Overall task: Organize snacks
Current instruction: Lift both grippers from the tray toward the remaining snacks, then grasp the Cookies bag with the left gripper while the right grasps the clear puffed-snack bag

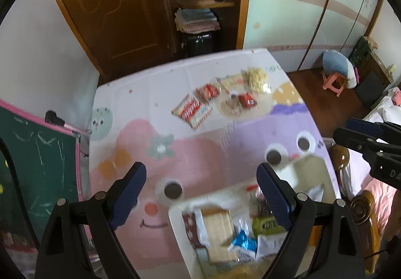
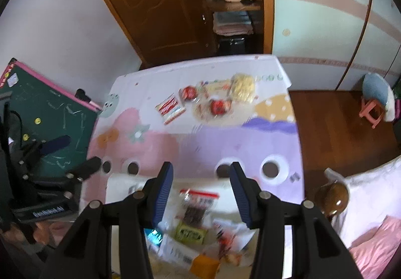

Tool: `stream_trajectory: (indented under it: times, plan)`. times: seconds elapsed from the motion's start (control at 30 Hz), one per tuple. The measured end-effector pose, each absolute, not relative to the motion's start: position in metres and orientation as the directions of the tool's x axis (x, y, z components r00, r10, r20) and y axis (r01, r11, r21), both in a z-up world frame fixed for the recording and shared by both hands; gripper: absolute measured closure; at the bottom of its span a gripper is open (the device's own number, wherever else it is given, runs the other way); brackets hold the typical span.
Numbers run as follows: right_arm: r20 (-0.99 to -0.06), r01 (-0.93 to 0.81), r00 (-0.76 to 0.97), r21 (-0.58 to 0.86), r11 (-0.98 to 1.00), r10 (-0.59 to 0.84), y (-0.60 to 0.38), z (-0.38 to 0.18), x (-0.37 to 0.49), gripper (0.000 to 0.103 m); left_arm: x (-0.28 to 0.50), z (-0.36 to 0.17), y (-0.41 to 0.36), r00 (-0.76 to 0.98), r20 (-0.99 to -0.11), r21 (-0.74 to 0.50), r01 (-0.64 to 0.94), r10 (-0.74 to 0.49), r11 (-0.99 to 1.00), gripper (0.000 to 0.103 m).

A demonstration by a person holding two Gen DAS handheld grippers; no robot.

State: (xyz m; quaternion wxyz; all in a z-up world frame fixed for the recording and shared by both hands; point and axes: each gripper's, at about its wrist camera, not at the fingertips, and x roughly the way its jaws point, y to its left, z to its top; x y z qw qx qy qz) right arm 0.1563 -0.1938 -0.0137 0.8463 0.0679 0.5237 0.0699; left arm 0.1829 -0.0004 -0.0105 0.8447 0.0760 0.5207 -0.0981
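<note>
- The left gripper [image 1: 201, 192] stands wide apart with nothing between its blue pads; through the gap only the cartoon tablecloth [image 1: 200, 148] shows.
- The right gripper [image 2: 201, 193] has a moderate gap between its jaws and also holds nothing; the packets seen between its fingers lie below in the white tray [image 2: 120, 186], not in its grip.
- The tray sits at the near edge of the table and already holds several packets, among them a clear packet of dark snacks [image 2: 196, 208], a green packet [image 2: 190, 233] and a blue wrapper [image 1: 244, 241].
- The loose snacks [image 1: 220, 98] lie well apart from the tray at the far side of the cloth: a striped red-and-white packet [image 1: 191, 111], red packets, and a yellow bag [image 1: 257, 78] of pale pieces.
- Judging from this, the step in hand is a reach for the next loose packet. The striped one is the nearest and lies clear of the cluster, so it is the easiest pick.
- Both views are blurred; it is wise to slow down before descending, and to pinch a flat packet across a crimped edge.
- Work one hand at a time, so the grippers do not crowd each other over the pile.
</note>
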Motion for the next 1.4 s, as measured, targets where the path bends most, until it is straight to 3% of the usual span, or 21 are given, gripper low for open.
stream_trajectory:
  times: [0.23,0.4,0.67,0.93,1.4]
  plan:
    - [-0.869,-0.021,0.470,0.161,0.987,0.152,-0.211,0.011,0.221,0.047,0.246,0.021,0.001,0.503,-0.858,0.026,0.243,-0.103,0.970,0.007]
    - [-0.869,0.025,0.485,0.131,0.991,0.103,-0.222,0.005,0.279,0.042,0.295,0.006,-0.004,0.497,-0.863,0.026,0.224,-0.091,0.974,0.007]
    - [-0.909,0.092,0.408,0.138,0.986,0.089,-0.233,-0.060,0.354,0.036,0.376,-0.098,0.013,0.372,-0.926,-0.051,0.028,-0.058,0.998,0.007]
    - [-0.948,0.162,0.310,0.129,0.978,0.074,-0.243,-0.139,0.400,0.036,0.404,-0.197,0.019,0.234,-0.969,-0.120,-0.148,-0.083,0.982,0.007]
    - [-0.971,0.235,0.225,0.138,0.962,0.084,-0.249,-0.202,0.424,0.028,0.401,-0.259,0.019,0.153,-0.983,-0.138,-0.285,-0.097,0.949,0.007]
